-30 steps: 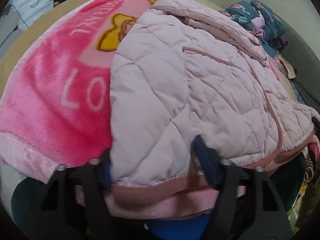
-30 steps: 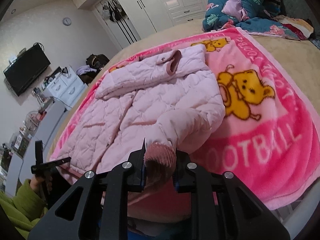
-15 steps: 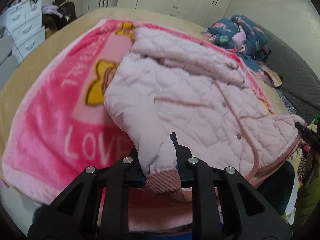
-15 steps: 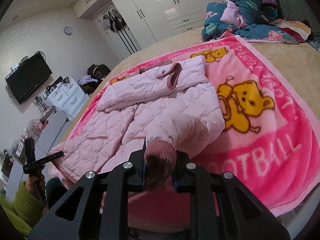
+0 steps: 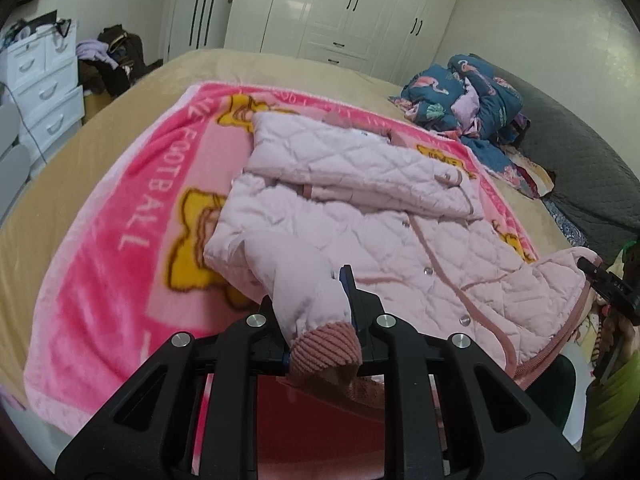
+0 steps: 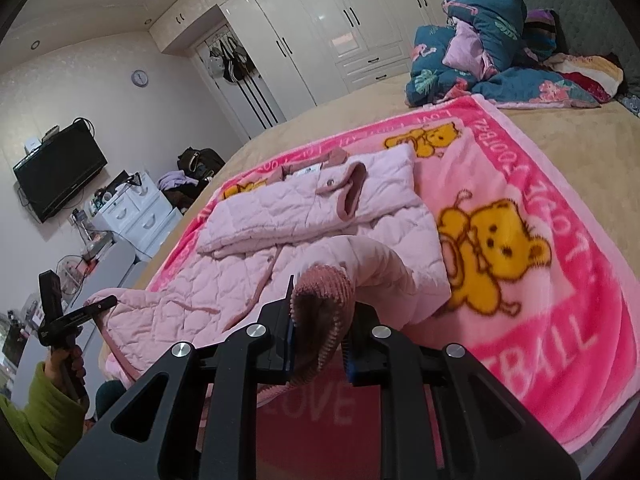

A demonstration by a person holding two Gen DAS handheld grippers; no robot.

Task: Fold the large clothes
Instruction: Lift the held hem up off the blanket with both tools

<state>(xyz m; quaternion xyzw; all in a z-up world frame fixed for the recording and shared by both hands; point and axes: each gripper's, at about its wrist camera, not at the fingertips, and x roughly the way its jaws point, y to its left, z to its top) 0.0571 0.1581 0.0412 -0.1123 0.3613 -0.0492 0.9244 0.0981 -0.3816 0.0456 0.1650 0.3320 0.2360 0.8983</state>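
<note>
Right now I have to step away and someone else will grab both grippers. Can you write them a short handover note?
Left gripper: shut on the left sleeve cuff, lifted off the blanket.
Right gripper: shut on the right sleeve cuff, also raised.
The pink quilted jacket lies front up on the blanket; its hood is already folded down over the chest.
Left to do: lay both sleeves across the front, then fold the body up.

Your left wrist camera looks forward along its fingers, close over the pink jacket (image 5: 360,216) toward the wardrobe (image 5: 352,8). Your right one does likewise from the opposite side; both share jacket and blanket (image 6: 540,280).
</note>
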